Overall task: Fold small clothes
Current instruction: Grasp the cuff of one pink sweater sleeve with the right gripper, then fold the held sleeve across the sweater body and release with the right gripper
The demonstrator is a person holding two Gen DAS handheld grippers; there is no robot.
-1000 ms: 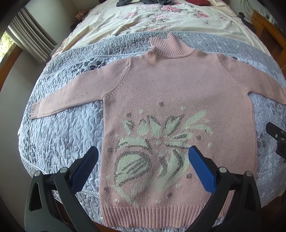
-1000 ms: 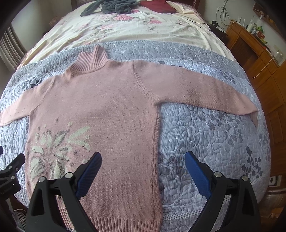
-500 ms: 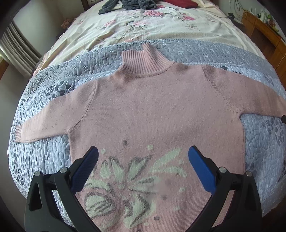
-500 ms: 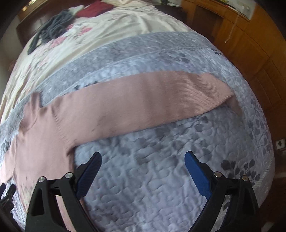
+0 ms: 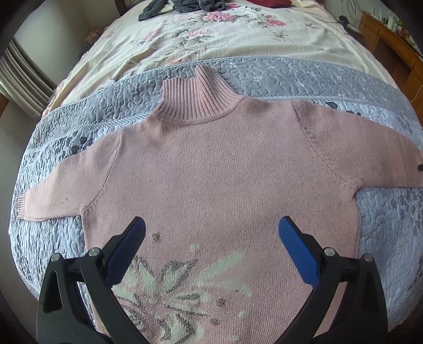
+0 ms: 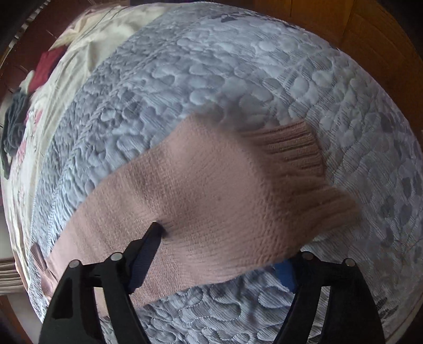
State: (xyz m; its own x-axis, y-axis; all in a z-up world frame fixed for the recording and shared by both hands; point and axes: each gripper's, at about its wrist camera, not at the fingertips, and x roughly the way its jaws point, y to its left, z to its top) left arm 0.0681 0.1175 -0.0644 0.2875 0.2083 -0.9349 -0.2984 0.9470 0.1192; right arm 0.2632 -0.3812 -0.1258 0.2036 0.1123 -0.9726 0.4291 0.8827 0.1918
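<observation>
Garment: a pink knitted turtleneck sweater lies flat, front up, on the bed, its sleeves spread out to either side.
Knit: fine rows across the chest; a thick ribbed collar stands folded at the top; a pale green and grey leaf pattern is worked into the lower front.
Bedding: a grey-blue quilted bedspread with a puffy pebble-like stitching lies under the sweater; beyond it is a cream floral sheet.
Far end: a dark grey crumpled garment and a dark red one lie on the sheet.
Left gripper: black frame, blue pads spread wide, hanging over the sweater's chest, holding nothing.
Right gripper: jaws apart, one finger pressed into the top of the sweater's right sleeve, the other finger's blue pad showing below the sleeve's lower edge, so the sleeve sits between them.
Cuff: the ribbed sleeve cuff lies just ahead of the right gripper, blurred.
Surround: brown wooden furniture lies beyond the bed's edge.
</observation>
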